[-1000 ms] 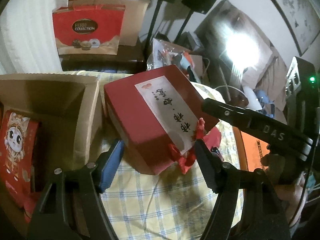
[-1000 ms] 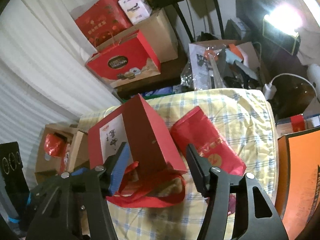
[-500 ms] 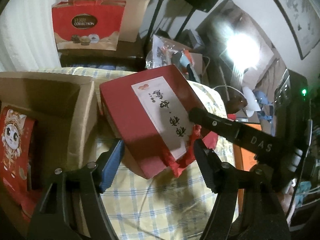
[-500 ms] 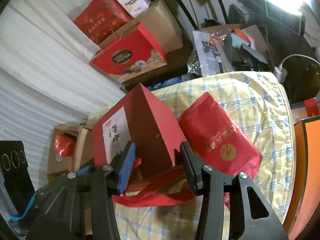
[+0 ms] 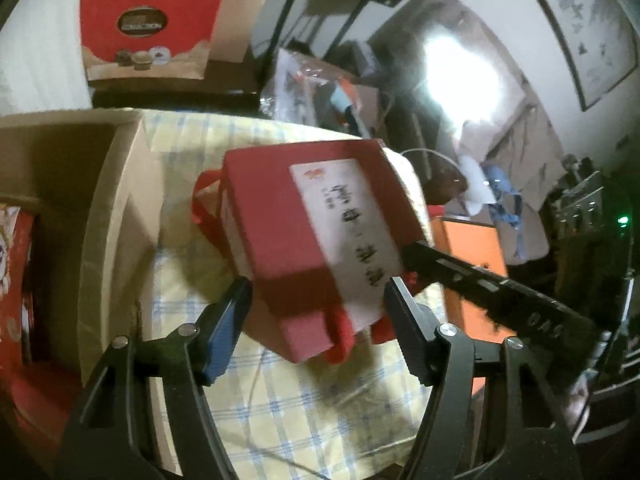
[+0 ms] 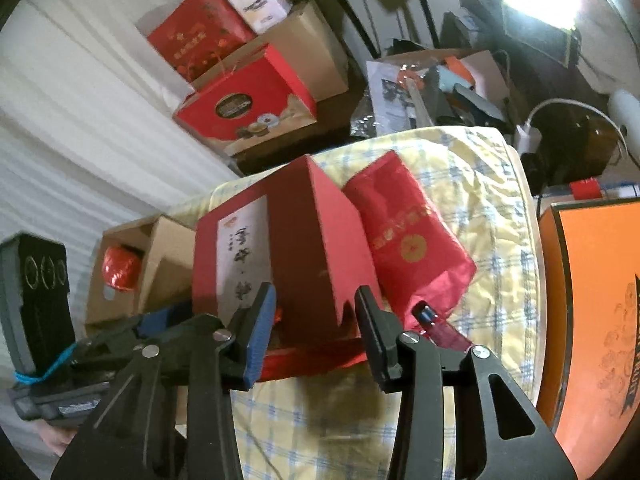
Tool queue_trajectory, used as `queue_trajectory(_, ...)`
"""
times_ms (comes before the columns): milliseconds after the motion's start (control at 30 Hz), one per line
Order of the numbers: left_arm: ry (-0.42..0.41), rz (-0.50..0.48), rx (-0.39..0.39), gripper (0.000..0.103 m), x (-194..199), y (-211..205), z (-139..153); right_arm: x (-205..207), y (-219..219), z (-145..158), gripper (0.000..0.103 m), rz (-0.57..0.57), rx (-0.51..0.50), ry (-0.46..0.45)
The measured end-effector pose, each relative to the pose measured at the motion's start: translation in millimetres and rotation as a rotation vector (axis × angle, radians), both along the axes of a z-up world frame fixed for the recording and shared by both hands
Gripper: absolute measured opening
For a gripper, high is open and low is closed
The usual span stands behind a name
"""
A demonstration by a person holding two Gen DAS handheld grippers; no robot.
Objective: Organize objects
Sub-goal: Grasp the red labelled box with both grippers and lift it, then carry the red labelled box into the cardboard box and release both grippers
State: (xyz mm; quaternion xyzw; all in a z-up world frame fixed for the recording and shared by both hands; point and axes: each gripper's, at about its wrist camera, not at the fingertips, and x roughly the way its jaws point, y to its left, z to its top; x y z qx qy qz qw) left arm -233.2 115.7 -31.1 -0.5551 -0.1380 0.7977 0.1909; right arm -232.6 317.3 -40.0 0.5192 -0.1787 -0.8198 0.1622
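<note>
A red gift box (image 6: 296, 248) with a white label sits tilted on a yellow checked cloth (image 6: 492, 208), and both tools are working at its near end. The right tool (image 6: 316, 320) has just been closing: its jaws, wider a second ago, now stand close on either side of the box's near corner, above the red ribbon handle (image 6: 320, 354). Whether the pads press yet is not clear.

The left tool (image 5: 316, 312) is about half open, and the box's lower end now sits between its tips, lower and closer than a second ago. The pads do not visibly press.

This looks like the start of a two-handed lift, probably toward the open cardboard carton (image 5: 112, 216) to the left of the left tool.

A flat red foil pouch (image 6: 408, 240) with a gold seal lies just right of the box, beyond the right tool.

The box's label carries brush-style Chinese characters, too blurred to read. A red carrier bag (image 5: 148, 28) far ahead shows a dark oval logo, illegible now. Letters on the right tool's arm read roughly "DAS".
</note>
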Motion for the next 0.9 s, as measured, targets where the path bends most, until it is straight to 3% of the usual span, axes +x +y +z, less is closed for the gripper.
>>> queue_trajectory(100,-0.014,0.009,-0.004,0.065,1,2,-8,-4,8,-7,0.051,-0.024,-0.034,-0.005)
queue_trajectory(200,-0.028,0.002,0.024,0.065,1,5,-12,-9,9,-14,0.052,-0.016,-0.080,-0.026)
queue_trajectory(400,0.028,0.019,0.038,0.061,5,2,-1,-5,5,-7,0.054,-0.025,-0.094,-0.021)
queue_trajectory(900,0.218,0.033,0.098,0.061,33,-36,88,27,-32,90,0.055,0.003,-0.057,0.162)
